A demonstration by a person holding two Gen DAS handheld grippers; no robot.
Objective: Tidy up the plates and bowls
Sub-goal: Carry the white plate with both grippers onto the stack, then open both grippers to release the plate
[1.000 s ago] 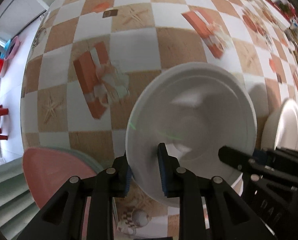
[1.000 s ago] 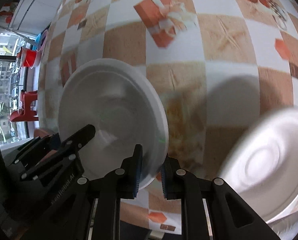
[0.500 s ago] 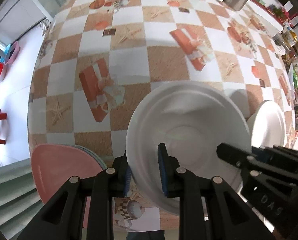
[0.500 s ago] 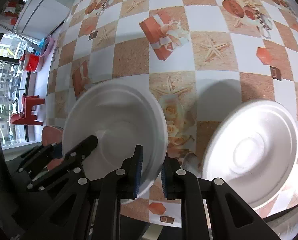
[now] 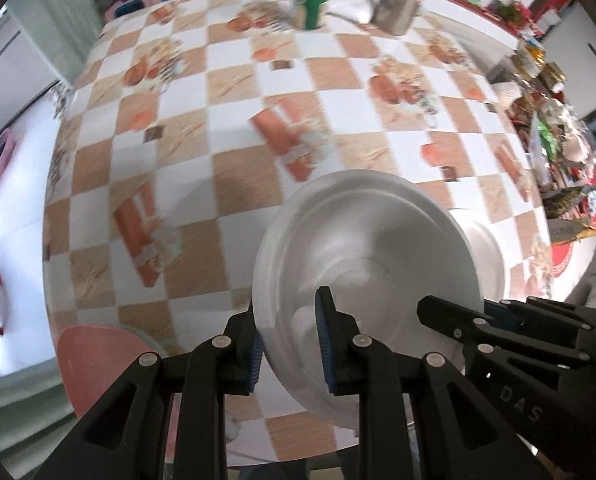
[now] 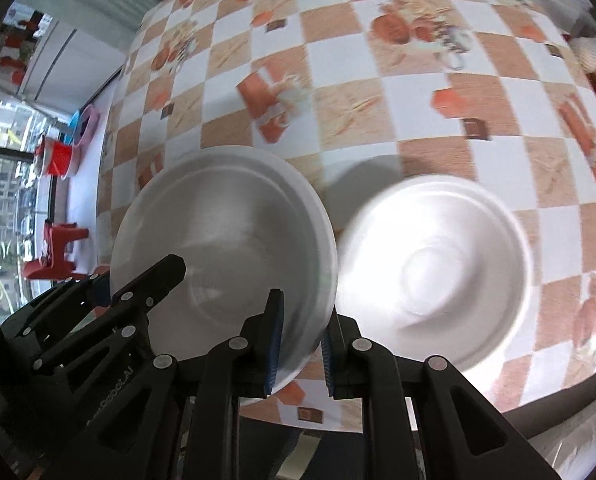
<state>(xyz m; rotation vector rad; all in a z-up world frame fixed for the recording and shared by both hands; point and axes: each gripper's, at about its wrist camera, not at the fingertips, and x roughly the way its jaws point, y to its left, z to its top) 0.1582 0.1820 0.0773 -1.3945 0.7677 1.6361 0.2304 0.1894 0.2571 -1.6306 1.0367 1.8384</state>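
1. Left wrist view: the left gripper (image 5: 289,342), at bottom centre, is clamped on the near rim of the white bowl (image 5: 364,248), one blue pad inside and one outside. The right gripper (image 5: 494,326) reaches in from the lower right to the opposite rim. Since a second ago the checked tablecloth (image 5: 234,120) has shrunk below and far bottles have come into the top of the frame, so the bowl is lifted clear. The pink plate (image 5: 94,364) lies at lower left on a pale plate.

2. Right wrist view: the right gripper (image 6: 301,350) pinches the bowl (image 6: 218,232) rim at bottom centre; the left gripper (image 6: 138,284) holds it from the lower left. A second white bowl (image 6: 434,264), earlier cut off at the right edge, now shows whole just beside the held one, likely the stacking target.

3. Both bowls look smooth, glossy, round and stepped; the cloth is flat and printed.
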